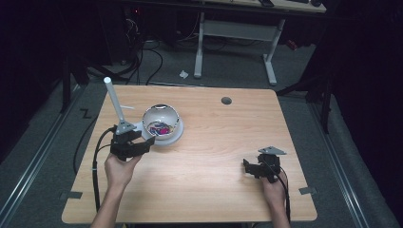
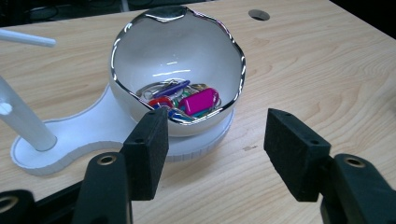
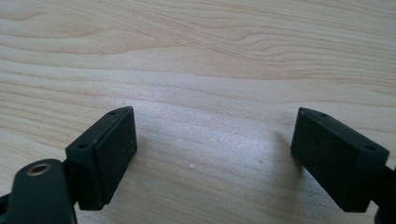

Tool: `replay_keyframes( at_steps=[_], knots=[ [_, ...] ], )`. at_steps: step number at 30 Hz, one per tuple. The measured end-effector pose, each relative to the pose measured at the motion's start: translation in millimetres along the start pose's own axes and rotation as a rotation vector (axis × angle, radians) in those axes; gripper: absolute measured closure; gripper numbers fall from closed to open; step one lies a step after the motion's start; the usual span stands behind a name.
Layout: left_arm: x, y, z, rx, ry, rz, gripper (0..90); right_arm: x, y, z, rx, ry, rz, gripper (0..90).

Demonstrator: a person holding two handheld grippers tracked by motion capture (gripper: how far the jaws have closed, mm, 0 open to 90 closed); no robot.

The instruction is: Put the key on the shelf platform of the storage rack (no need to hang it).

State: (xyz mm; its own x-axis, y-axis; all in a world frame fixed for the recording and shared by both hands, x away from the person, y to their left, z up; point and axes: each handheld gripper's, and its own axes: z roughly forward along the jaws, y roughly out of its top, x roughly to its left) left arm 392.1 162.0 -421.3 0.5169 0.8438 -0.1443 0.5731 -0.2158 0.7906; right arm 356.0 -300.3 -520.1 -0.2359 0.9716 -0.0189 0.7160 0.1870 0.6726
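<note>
- The left gripper point(image 2: 212, 156) has its fingers point(image 2: 148, 151) spread wide with nothing between them; bare wood shows in the gap.
- Just beyond those fingers stands the bowl point(image 2: 177, 60): a shiny, mirror-like round shell with a wavy, uneven rim, white inside, tilted so its opening faces the gripper.
- One finger sits right at the bowl's lower rim; whether it touches cannot be told. The other finger stands apart from the bowl, over the wood.
- Inside the bowl lies a heap of keys with tags point(image 2: 187, 100), a bright pink tag on top, blue and red ones beside it.
- The bowl rests on a white base point(image 2: 79, 135), a flat rounded plate that also carries a white post point(image 1: 114, 102) leaning upward.
- In the high view the bowl sits on the left half of the worktop point(image 1: 214, 166), just ahead of the left gripper.
- The right gripper point(image 3: 215, 158) has its fingers wide apart too, holding nothing, low over bare worktop at the right, well apart from the bowl.
</note>
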Motion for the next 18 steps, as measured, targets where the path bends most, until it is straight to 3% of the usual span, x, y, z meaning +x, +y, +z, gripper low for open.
replay_keyframes(
  at_steps=[18],
  knots=[
    [-10.7,-13.3,-0.1,-0.008,-0.034,-0.015,39.6,0.0,0.0,0.0,0.000,0.000,0.000,14.3]
  ],
)
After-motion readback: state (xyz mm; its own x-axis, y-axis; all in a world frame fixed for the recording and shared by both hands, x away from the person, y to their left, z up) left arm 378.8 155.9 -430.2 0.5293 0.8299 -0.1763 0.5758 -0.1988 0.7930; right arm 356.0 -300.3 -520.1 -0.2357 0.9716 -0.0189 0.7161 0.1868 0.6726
